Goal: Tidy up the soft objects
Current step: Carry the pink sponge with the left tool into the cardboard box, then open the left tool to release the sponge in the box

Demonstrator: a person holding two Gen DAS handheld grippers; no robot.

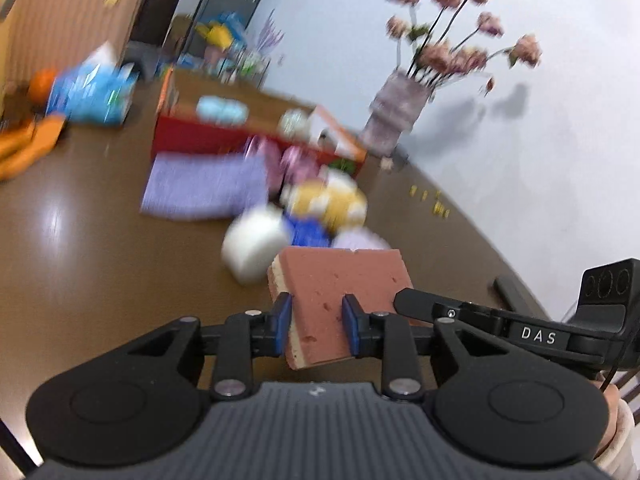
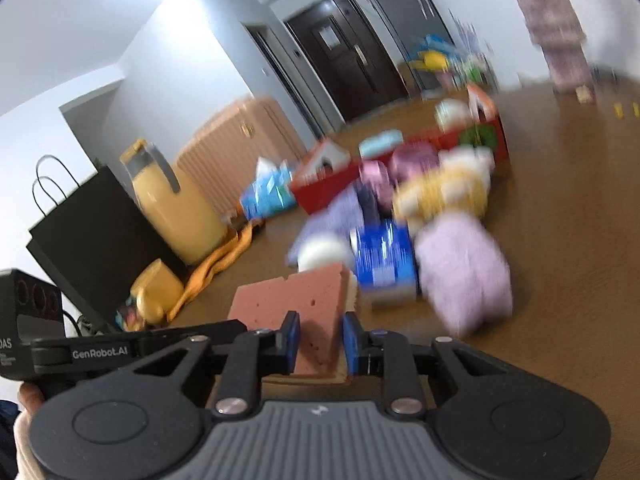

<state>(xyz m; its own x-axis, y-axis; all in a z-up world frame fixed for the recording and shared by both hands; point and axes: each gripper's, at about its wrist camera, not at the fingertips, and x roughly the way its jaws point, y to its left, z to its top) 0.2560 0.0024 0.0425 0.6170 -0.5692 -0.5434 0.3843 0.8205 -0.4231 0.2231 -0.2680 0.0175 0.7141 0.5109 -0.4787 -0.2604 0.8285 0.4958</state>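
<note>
Both grippers are shut on one pink sponge point(image 1: 340, 280) with a pale underside, held above the brown table. My left gripper point(image 1: 316, 326) grips one end; my right gripper point(image 2: 320, 342) grips the other end of the sponge point(image 2: 296, 300). Beyond lie blurred soft objects: a white ball point(image 1: 254, 246), a yellow plush toy point(image 1: 328, 200), a blue sponge point(image 2: 384, 256), a purple cloth point(image 1: 204, 186) and a lilac fuzzy pad point(image 2: 464, 268). A red box point(image 1: 200, 136) stands behind them.
A vase of pink flowers point(image 1: 396, 116) stands by the wall. A blue tissue pack point(image 1: 92, 92), orange cloth point(image 1: 28, 144), yellow jug point(image 2: 176, 208), black paper bag point(image 2: 96, 236) and peach suitcase point(image 2: 240, 148) sit at the left.
</note>
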